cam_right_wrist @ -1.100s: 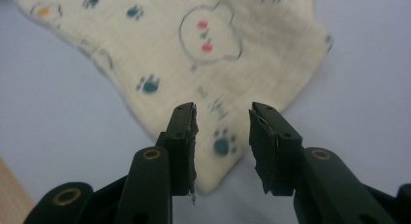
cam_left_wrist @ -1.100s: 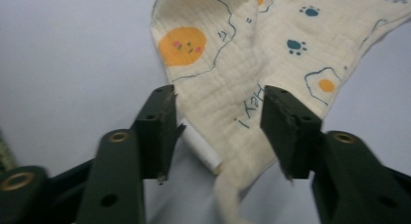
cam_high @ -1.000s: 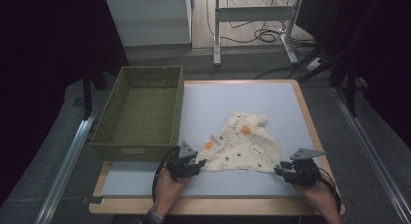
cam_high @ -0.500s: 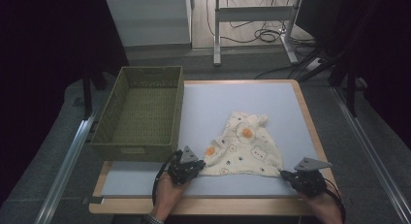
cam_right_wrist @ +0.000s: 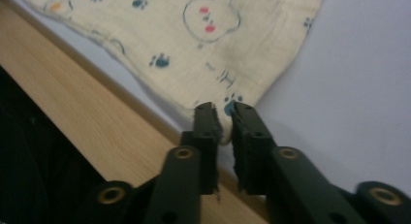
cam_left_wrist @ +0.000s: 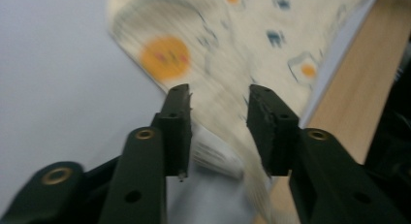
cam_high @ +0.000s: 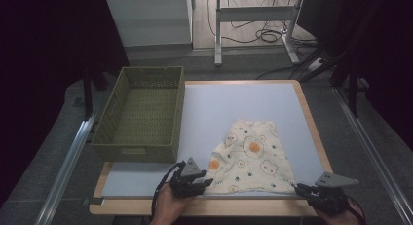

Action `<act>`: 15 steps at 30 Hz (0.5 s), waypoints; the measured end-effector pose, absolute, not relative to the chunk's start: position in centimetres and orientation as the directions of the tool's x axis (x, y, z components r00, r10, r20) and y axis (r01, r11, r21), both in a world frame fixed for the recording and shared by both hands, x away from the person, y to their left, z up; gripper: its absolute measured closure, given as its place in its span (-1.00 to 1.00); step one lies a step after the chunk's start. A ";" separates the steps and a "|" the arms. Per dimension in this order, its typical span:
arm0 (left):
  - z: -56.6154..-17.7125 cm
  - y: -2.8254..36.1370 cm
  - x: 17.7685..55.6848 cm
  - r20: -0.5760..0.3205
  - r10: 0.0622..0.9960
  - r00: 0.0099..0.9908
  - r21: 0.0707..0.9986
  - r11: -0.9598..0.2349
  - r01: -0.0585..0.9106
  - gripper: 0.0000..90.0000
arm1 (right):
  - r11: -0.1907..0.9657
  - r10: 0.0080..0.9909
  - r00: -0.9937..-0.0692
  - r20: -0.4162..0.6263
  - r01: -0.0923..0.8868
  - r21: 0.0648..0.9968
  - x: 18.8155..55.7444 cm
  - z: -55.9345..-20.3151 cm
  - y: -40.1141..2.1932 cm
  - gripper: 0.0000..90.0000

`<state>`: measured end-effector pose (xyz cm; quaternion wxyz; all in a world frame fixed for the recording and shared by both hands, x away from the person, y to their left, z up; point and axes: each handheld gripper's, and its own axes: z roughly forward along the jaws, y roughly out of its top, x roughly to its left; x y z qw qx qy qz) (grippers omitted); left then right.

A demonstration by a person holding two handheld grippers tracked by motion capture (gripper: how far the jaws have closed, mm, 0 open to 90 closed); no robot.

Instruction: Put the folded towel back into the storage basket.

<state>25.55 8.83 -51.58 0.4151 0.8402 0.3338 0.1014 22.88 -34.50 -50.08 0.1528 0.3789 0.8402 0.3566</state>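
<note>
- Printed cloth (cam_high: 254,159) is lying spread on the near right part of the white mat (cam_high: 234,103), its near edge along the wooden table rim (cam_high: 253,206).
- Right gripper (cam_right_wrist: 225,110) is easing its jaws apart, the cloth's corner still between them.
- Left gripper (cam_left_wrist: 219,100) is reopening, jaws astride the other near corner, not pinching.
- Green basket (cam_high: 168,113) is standing empty; judging by this, spreading is nearly finished, folding or stowing remaining.

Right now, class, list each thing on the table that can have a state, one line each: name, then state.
Patterned cloth: spread nearly flat on the mat, near edge along the table's front.
Woven basket: upright, empty.
Left gripper: fingers apart, just been opening, cloth corner between them, not pressed.
Right gripper: fingers narrowly apart, just been opening, cloth corner between them.
</note>
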 end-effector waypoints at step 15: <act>-51.2 5.4 35.1 -0.095 0.706 0.702 0.734 -0.427 0.528 0.27 | 0.415 0.780 -0.626 0.005 0.523 0.745 32.7 -49.5 -32.7 0.40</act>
